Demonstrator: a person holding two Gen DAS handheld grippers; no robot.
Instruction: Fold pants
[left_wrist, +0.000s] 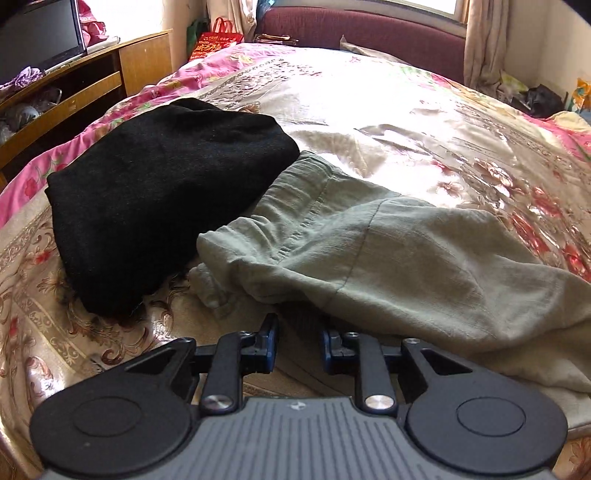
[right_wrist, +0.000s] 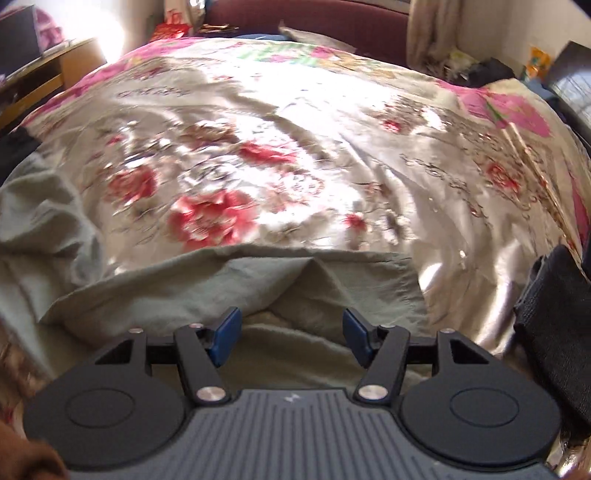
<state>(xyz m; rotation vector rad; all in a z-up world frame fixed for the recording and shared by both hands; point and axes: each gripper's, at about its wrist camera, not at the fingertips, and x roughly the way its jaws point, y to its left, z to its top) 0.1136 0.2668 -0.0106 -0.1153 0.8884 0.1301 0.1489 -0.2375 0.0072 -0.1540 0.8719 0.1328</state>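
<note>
The grey-green pants (left_wrist: 388, 251) lie crumpled on the floral bedspread (left_wrist: 369, 110), waistband toward a folded black garment (left_wrist: 159, 199) at their left. My left gripper (left_wrist: 299, 336) is open and empty, just in front of the pants' near edge. In the right wrist view the pants (right_wrist: 229, 288) lie under and ahead of my right gripper (right_wrist: 291, 332), which is open with the cloth between and below its blue pads (right_wrist: 225, 332); it grips nothing.
A wooden TV cabinet (left_wrist: 74, 96) stands left of the bed, a red bag (left_wrist: 218, 40) beyond it. A maroon headboard (left_wrist: 369, 33) is at the far end. Another dark folded item (right_wrist: 554, 325) lies at the right in the right wrist view.
</note>
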